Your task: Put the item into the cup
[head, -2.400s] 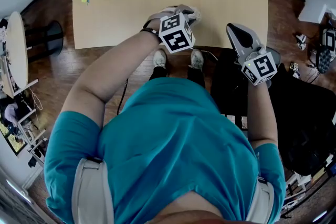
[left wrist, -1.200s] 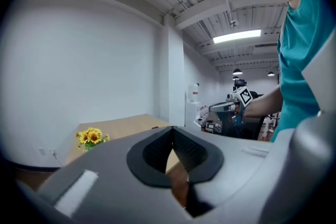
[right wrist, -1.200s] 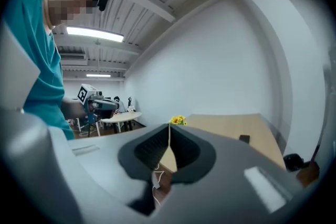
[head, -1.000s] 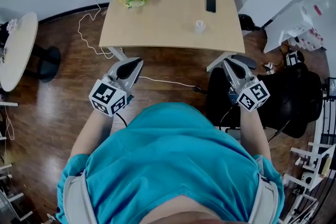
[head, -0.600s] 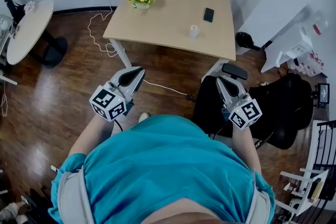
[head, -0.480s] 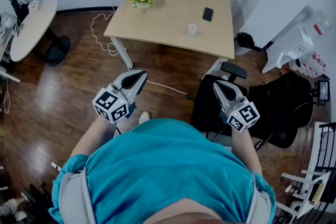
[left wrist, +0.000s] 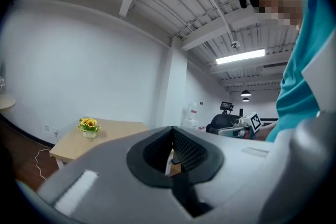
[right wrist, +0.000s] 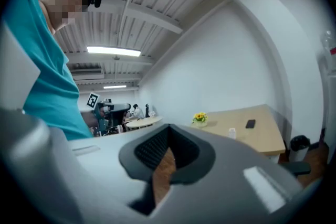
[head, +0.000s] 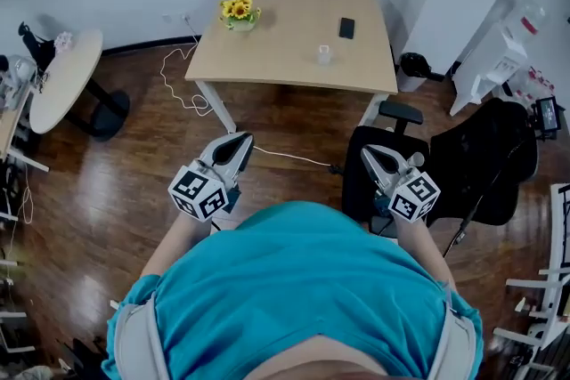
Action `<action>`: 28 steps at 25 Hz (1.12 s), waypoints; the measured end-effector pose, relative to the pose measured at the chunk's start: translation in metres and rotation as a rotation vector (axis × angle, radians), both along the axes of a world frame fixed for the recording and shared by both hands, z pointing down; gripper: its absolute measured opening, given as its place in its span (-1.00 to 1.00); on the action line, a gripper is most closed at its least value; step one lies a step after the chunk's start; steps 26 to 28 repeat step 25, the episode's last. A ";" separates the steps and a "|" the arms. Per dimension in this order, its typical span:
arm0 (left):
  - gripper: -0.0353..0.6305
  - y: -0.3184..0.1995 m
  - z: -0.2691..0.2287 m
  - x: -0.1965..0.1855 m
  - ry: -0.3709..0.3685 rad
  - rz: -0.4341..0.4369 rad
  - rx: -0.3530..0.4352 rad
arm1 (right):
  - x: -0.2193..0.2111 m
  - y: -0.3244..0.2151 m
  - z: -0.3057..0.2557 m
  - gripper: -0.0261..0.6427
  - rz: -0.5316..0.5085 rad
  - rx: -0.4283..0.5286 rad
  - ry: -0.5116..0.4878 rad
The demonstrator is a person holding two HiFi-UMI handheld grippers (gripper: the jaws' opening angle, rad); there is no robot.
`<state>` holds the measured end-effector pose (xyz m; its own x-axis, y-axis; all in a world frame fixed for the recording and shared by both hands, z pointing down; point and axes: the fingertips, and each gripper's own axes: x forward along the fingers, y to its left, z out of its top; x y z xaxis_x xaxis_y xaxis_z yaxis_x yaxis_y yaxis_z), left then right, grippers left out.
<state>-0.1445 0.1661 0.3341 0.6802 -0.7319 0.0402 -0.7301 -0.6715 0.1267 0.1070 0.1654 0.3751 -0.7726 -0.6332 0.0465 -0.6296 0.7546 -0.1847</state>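
Observation:
A small pale cup (head: 324, 55) stands on the wooden table (head: 267, 58) far ahead of me, with a dark phone (head: 346, 28) just behind it. The right gripper view also shows the cup (right wrist: 232, 133) and phone (right wrist: 250, 124). I cannot make out whether anything lies in the cup. My left gripper (head: 237, 145) and right gripper (head: 370, 157) hang close to the person's body, over the floor and well short of the table. Both are shut and hold nothing. The left gripper (left wrist: 172, 136) and right gripper (right wrist: 167, 144) point roughly toward the table.
A pot of yellow flowers (head: 239, 11) sits at the table's far left corner. A black office chair (head: 392, 182) stands by my right gripper. A round side table (head: 62, 80) is at the left, cables (head: 178, 84) lie on the wooden floor, and white equipment (head: 499, 58) is at the right.
The person has stepped back from the table, which now looks smaller and farther off. Both grippers have come away from the tabletop and sit near the body, still shut.

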 end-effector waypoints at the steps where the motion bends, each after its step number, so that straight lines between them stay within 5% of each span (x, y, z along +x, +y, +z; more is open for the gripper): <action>1: -0.89 0.003 0.002 -0.003 0.005 0.001 0.001 | -0.004 0.002 0.003 -0.92 -0.001 -0.010 0.001; 28: -0.89 0.018 0.007 -0.029 0.012 0.013 0.001 | -0.032 0.011 -0.003 -0.92 -0.002 0.047 0.112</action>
